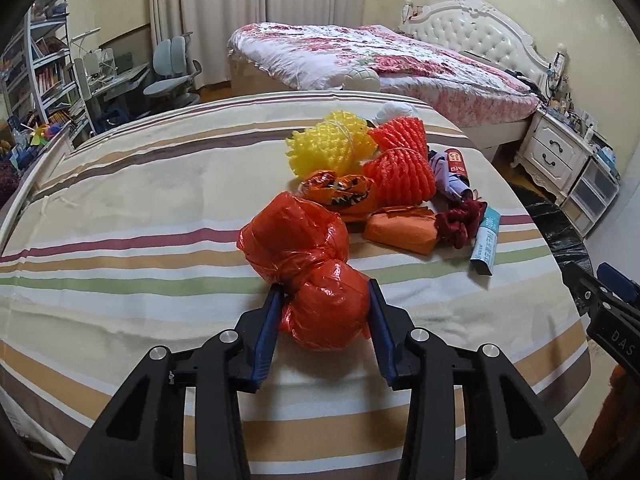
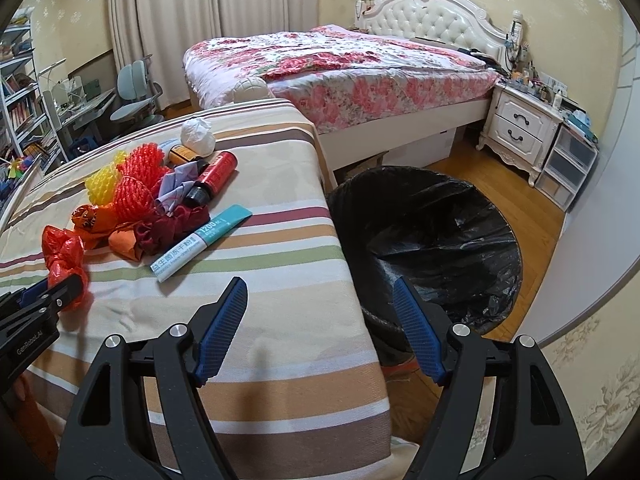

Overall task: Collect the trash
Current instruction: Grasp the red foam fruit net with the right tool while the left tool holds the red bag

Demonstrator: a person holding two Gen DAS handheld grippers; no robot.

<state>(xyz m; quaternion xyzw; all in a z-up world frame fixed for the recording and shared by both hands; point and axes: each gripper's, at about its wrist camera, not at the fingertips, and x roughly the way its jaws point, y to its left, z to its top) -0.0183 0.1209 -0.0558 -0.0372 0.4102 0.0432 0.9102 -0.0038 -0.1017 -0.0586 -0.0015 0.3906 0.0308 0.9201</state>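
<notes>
My left gripper (image 1: 326, 288) is shut on a knotted red plastic bag (image 1: 308, 264) that lies on the striped bedspread (image 1: 140, 208). The bag also shows in the right wrist view (image 2: 64, 256). Behind it lies a trash pile: yellow foam net (image 1: 328, 146), red foam nets (image 1: 400, 176), an orange wrapper (image 1: 400, 232), a dark red scrunchie (image 1: 460, 220), a white and teal tube box (image 2: 200, 242) and a red bottle (image 2: 214, 176). My right gripper (image 2: 320, 292) is open and empty over the bed's right edge, beside a bin with a black liner (image 2: 436, 236).
A crumpled white ball (image 2: 198, 136) and a small brown jar (image 2: 182, 154) lie at the pile's far end. A flowered bed (image 2: 340, 64) stands beyond. A white nightstand (image 2: 520, 128) and drawer unit stand right; a desk, chair (image 1: 172, 68) and shelves stand left.
</notes>
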